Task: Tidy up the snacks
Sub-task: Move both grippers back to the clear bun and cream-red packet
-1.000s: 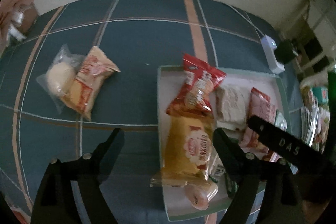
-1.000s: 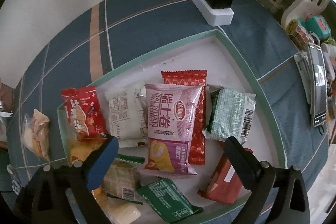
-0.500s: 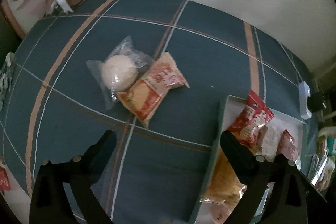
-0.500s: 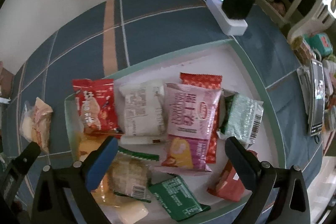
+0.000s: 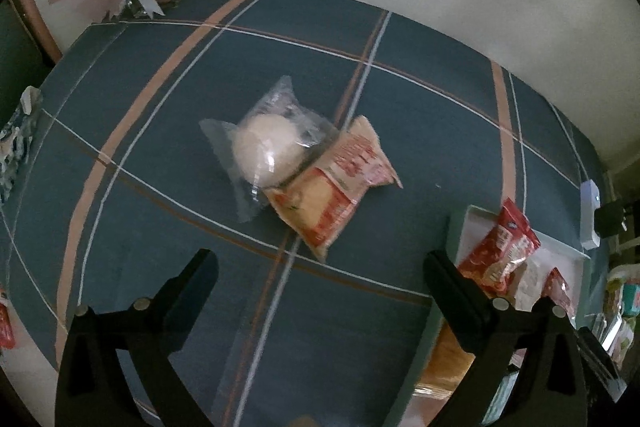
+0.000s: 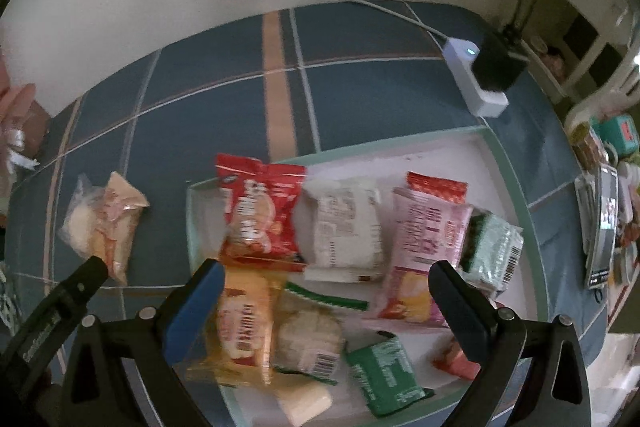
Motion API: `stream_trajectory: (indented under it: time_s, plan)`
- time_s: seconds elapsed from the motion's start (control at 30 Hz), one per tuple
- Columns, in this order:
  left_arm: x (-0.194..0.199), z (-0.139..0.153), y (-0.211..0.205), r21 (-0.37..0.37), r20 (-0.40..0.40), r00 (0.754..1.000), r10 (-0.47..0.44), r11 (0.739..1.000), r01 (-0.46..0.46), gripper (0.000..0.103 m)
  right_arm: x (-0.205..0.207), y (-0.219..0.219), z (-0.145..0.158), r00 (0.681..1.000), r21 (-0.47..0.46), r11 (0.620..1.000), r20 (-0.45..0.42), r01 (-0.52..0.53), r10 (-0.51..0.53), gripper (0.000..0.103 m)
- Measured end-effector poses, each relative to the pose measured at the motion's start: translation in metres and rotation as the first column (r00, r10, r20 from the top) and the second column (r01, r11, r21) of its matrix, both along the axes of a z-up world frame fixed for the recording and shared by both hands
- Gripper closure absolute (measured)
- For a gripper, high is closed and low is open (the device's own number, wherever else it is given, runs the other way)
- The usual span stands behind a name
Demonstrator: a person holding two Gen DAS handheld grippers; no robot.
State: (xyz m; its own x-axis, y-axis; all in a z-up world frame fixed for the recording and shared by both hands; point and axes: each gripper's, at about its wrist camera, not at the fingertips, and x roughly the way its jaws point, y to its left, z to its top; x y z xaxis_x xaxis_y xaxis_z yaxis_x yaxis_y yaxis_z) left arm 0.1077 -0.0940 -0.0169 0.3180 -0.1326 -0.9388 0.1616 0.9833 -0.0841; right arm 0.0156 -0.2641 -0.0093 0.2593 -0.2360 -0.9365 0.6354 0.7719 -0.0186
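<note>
Left hand-held gripper (image 5: 320, 269) first: its jaws have just been opening and now stand wide with nothing between them. A second ago this view looked down on the tray, over a yellow packet; now it looks at open tabletop (image 5: 168, 131), so I judge that packet delivered and the hand off for the next. Ahead, toward 12 o'clock, lie two loose snacks touching each other: a clear bag with a pale round bun (image 5: 266, 151) and an orange-red packet (image 5: 336, 183). The packet's long axis runs from 1 o'clock to 7 o'clock, its near end closest to the jaws. The tray (image 5: 456, 231) sits off at 3 o'clock.

From the right wrist, the right hand-held gripper (image 6: 322, 281) hangs open and empty over the tray (image 6: 516, 187), which is crowded with packets. The yellow packet (image 6: 240, 323) lies by the left jaw, long axis roughly 12 to 6. The two loose snacks (image 6: 104, 223) show at 9 o'clock, well apart from the tray.
</note>
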Motion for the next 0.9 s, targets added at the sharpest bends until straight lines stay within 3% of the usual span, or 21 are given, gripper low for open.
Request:
stream_trajectory:
  time_s: [0.33, 0.57, 0.9]
  plan:
    - [0.032, -0.001, 0.057, 0.056, 0.04, 0.994, 0.103, 0.993, -0.105, 0.001, 0.027, 0.044, 0.0, 0.995, -0.003, 0.995, 0.019, -0.103, 0.103, 0.0]
    - [0.05, -0.003, 0.095, 0.05, 0.04, 0.981, 0.19, 0.98, -0.192, 0.001, 0.045, 0.076, -0.003, 0.985, -0.004, 0.985, 0.031, -0.173, 0.173, 0.0]
    - [0.072, -0.014, 0.096, -0.002, 0.013, 0.983, 0.182, 0.983, -0.182, 0.001, 0.079, 0.1, -0.015, 0.974, 0.039, 0.979, 0.107, -0.202, 0.197, 0.0]
